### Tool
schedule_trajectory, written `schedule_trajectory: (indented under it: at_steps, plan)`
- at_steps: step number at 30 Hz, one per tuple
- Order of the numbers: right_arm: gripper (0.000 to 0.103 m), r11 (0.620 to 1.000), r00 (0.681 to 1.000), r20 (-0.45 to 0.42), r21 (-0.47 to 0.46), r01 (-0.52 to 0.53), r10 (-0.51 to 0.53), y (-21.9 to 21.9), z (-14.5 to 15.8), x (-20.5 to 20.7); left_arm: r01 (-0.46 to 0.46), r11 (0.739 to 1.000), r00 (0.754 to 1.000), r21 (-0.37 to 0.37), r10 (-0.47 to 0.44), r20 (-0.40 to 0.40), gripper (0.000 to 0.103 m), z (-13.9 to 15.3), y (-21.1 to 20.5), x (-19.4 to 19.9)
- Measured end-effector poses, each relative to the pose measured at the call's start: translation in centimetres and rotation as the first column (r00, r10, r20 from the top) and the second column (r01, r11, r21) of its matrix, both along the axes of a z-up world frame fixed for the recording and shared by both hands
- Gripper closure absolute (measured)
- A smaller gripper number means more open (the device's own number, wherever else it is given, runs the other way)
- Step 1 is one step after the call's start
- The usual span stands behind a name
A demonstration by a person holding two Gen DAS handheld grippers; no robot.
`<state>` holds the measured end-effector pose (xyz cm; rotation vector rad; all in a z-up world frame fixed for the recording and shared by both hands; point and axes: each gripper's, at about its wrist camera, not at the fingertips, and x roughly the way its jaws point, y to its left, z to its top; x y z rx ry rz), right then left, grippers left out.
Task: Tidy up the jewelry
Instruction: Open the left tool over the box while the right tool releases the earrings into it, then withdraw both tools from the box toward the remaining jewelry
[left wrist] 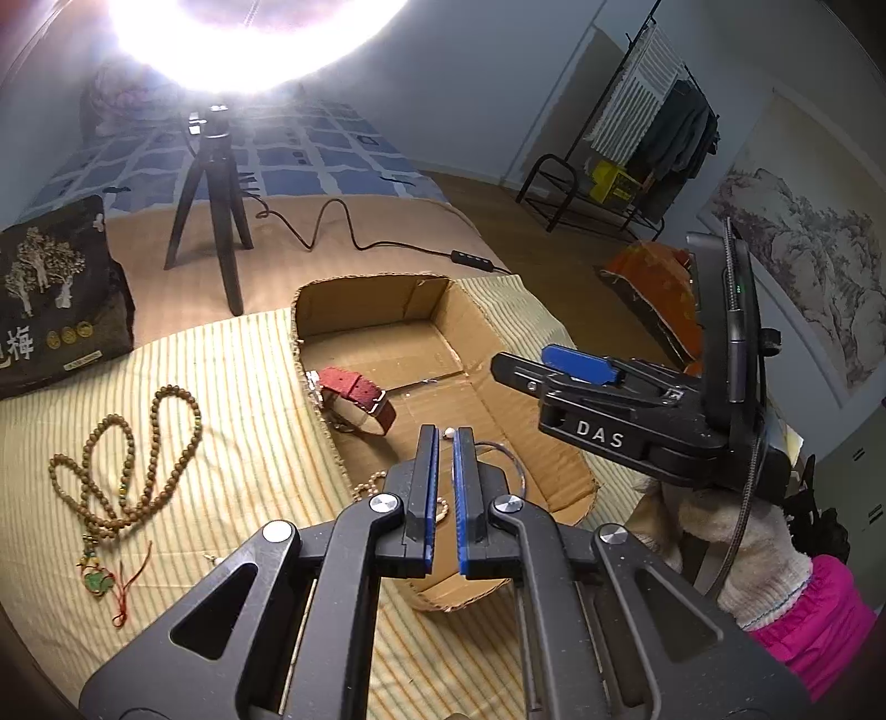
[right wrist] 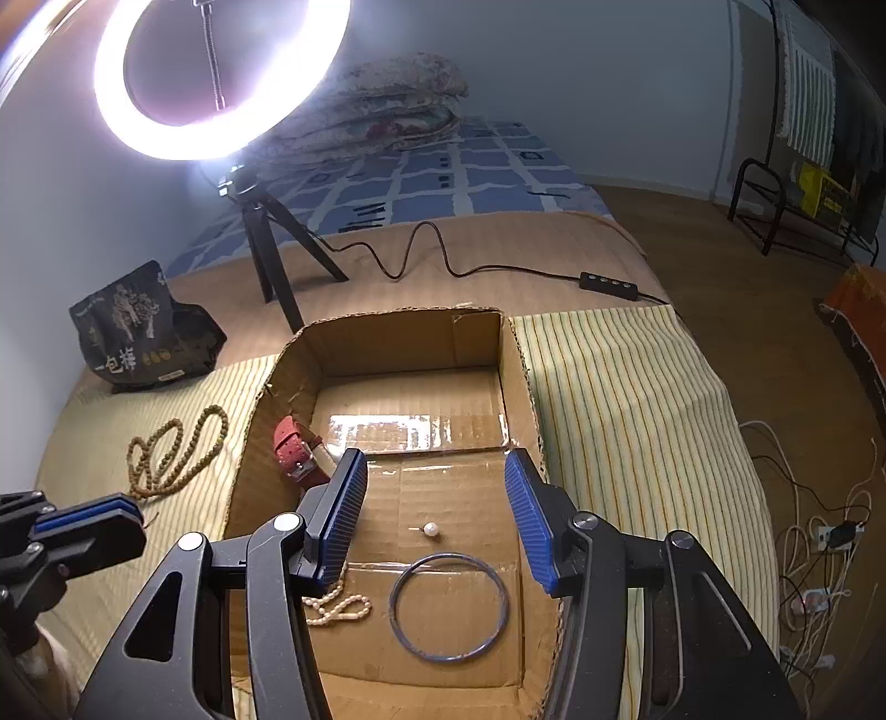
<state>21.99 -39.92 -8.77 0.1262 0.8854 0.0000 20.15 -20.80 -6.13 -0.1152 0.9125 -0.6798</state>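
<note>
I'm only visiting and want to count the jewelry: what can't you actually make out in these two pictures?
- Pale bead strand: in both views a gripper's frame covers part of it, so its length is unclear.
- Thin ring: mostly behind the left gripper in the left view.
- Red-strapped watch: its face is hidden by the box wall.
- Green pendant: too small for detail.

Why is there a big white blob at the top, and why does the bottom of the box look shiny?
Left wrist view: the ring light points at the camera and washes out to a white blob. Right wrist view: its ring shape shows, and it glares off the clear tape on the cardboard box floor. The fisheye lens bends both views at the edges.
</note>
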Motion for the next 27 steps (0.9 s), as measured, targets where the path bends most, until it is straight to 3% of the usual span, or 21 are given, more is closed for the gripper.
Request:
schedule_trajectory:
  at_steps: [3,4,5,7,12,16,27]
  plan:
    - [0.05,1.0,1.0,0.004,-0.013,-0.001,0.001,0.3,0.2,-0.3,-0.006,1.0,1.0,0.014,0.006,0.006,0.098,0.2,0.7,-0.1]
    - [0.049,1.0,1.0,0.006,-0.019,0.0,0.0,0.5,0.3,-0.4,-0.01,1.0,1.0,0.017,0.01,0.01,0.088,0.2,1.0,-0.2]
    - [0.046,1.0,1.0,0.008,-0.023,0.001,-0.001,0.6,0.4,-0.4,-0.015,1.0,1.0,0.018,0.015,0.015,0.07,0.3,1.3,-0.2]
    - [0.041,1.0,1.0,0.015,-0.029,0.003,-0.003,0.8,0.6,-0.7,-0.033,0.999,0.999,0.019,0.033,0.037,0.053,0.5,2.0,-0.3]
    - [0.038,0.999,1.0,0.029,-0.044,0.009,-0.008,1.3,1.2,-1.2,-0.063,0.998,0.996,0.027,0.061,0.061,0.052,1.2,4.0,-0.4]
    - [0.033,0.999,0.999,0.046,-0.037,0.014,-0.012,1.8,1.9,-1.6,-0.099,0.995,0.993,0.016,0.097,0.064,0.043,1.7,6.3,-0.2]
    - [0.026,0.998,0.995,0.08,-0.022,-0.066,0.068,6.1,3.1,-2.4,-0.237,0.97,0.968,0.059,0.23,0.103,0.043,2.4,13.8,0.6]
